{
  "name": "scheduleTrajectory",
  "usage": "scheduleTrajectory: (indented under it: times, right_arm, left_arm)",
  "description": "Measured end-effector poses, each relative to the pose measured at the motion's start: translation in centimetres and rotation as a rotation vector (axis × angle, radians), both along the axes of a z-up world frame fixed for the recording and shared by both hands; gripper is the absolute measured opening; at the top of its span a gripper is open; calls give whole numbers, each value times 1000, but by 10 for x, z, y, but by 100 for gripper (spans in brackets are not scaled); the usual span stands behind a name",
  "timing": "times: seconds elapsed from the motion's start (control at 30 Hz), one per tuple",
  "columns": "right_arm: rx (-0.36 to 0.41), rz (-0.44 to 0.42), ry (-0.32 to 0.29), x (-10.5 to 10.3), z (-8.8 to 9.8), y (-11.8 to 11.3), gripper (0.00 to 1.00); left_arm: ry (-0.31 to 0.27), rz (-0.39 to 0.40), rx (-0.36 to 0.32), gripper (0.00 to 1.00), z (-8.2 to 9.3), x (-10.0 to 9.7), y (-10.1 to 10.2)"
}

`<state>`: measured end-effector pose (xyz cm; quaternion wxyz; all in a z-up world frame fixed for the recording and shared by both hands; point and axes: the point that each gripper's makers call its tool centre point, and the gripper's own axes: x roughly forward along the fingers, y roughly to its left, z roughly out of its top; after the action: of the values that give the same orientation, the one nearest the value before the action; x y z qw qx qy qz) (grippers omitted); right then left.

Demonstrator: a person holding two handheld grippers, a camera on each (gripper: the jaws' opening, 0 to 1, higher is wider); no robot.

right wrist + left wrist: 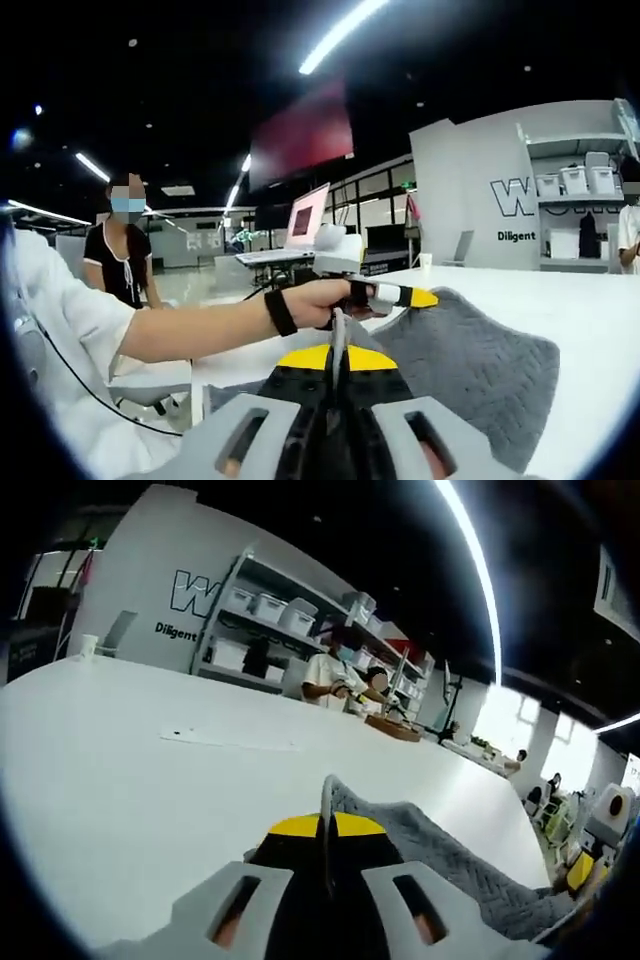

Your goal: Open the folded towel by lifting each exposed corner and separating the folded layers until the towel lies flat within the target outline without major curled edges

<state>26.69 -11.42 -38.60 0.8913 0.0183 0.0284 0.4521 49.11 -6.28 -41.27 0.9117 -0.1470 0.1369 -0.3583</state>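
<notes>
The towel (450,865) lies on the table (130,780), shelves (290,615) standing behind the table's far edge.

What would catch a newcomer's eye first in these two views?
The grey quilted towel, lifted off the white table and stretched between both grippers. In the left gripper view, the left gripper pinches one towel edge between shut yellow-tipped jaws; in the right gripper view, the right gripper clamps another. Beyond it, a hand holds the other gripper on the towel's far corner.
</notes>
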Motion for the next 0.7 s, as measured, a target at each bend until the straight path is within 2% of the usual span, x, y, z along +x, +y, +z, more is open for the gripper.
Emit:
scheduleTrajectory:
  times: [0.27, 0.4, 0.7]
  right_arm:
    - [-6, 21, -16, -9, -1, 3, 0]
    - [-2, 45, -35, -22, 4, 8, 0]
    - [-13, 81, -79, -42, 17, 18, 0]
  left_arm:
    - [-9, 22, -16, 0, 7, 13, 5]
    - [-14, 28, -11, 0, 7, 16, 6]
    - [-16, 29, -18, 0, 9, 11, 3]
